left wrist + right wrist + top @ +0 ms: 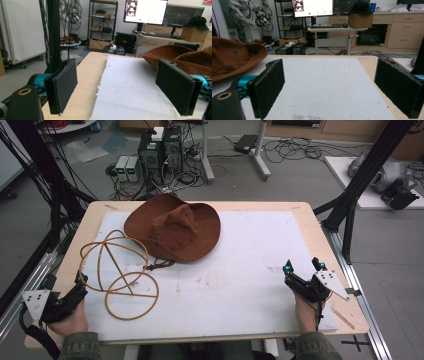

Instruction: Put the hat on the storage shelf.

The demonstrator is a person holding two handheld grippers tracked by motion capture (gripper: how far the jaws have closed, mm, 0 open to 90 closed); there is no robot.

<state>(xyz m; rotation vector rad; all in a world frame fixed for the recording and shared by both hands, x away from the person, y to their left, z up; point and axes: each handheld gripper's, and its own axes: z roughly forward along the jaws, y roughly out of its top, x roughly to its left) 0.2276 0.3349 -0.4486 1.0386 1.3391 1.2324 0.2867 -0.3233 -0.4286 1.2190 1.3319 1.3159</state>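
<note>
**Both grippers parked wide at the near corners; hat and wire frame untouched**

The brown felt hat [174, 226] lies crown up on the white mat [240, 270] toward the far edge of the table [306, 220], left of centre. Its chin cord trails off the near brim. Just beside it, toward the near left corner, sits a frame of tan wire hoops [120, 275]; one hoop reaches the hat's brim, though I cannot tell whether they touch.

The left gripper [64, 292] rests at the near left corner, over the mat's left edge, held in the person's left hand [70, 320]. Its jaws stand wide apart with nothing between them; in the left gripper view [117, 90] they frame bare mat and wood, the hat's brim [172, 56] behind the right-hand jaw.

The right gripper [304, 268] rests near the near right corner, well apart from hat and frame, held in the right hand [307, 312]. Its jaws are likewise spread wide and empty; the right gripper view [332, 87] shows clean mat between them, with the hat [234, 57] off to the left.
</note>
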